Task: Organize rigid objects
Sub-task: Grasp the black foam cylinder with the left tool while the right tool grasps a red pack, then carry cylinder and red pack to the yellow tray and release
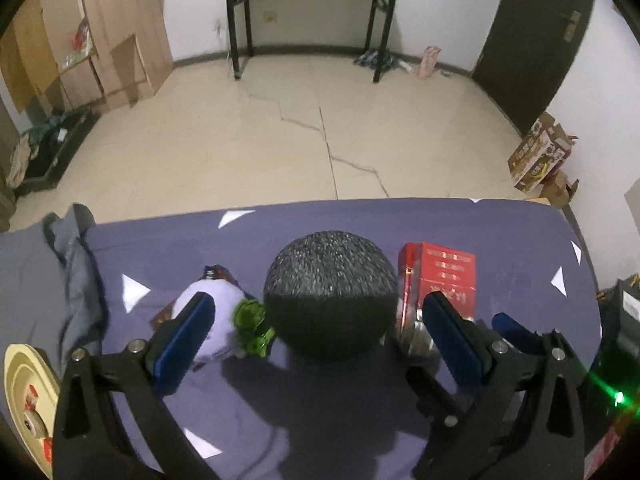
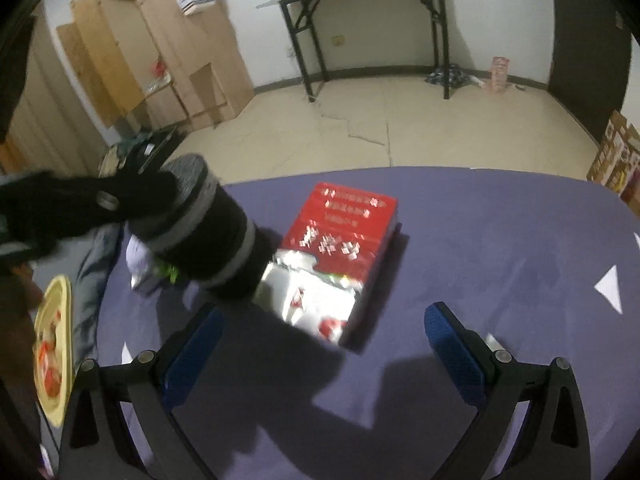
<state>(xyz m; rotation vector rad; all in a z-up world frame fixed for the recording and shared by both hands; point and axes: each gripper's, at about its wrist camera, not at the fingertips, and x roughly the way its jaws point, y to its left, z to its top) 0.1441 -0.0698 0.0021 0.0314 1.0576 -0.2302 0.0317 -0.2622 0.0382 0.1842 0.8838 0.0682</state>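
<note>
1. The left wrist view sits right behind a dark round container (image 1: pixel 328 292) with a grey speckled top. It stands on the purple cloth (image 1: pixel 360 220) between the left gripper (image 1: pixel 320 332)'s two blue pads, which are spread wide with gaps on both sides, so it's open and not pinching anything.

2. Only the right wrist view shows that container (image 2: pixel 208 236) from the side: it's a black cylinder with grey bands, tilted, and the other gripper's black frame covers its top. Pretty blurry, so I can't tell if anything actually touches it there.

3. The right gripper (image 2: pixel 324 340) has its pads far apart too, hovering over bare cloth with nothing between them.

4. The red box (image 2: pixel 336 248) lies flat just beside the cylinder in the right view, silver patch facing the camera. In the left view the same red box (image 1: pixel 440 276) peeks out right of the container, partly behind the pad.

5. The left view also picks up a white and green thing (image 1: pixel 236 316) left of the container, lying on something brown. In the right view it's mostly hidden behind the cylinder.

6. There's a yellow plate (image 1: pixel 24 396) at the far left edge with red bits on it; I can't make out what they are.

7. There's grey fabric (image 1: pixel 76 276) bunched on the cloth's left side.
</note>
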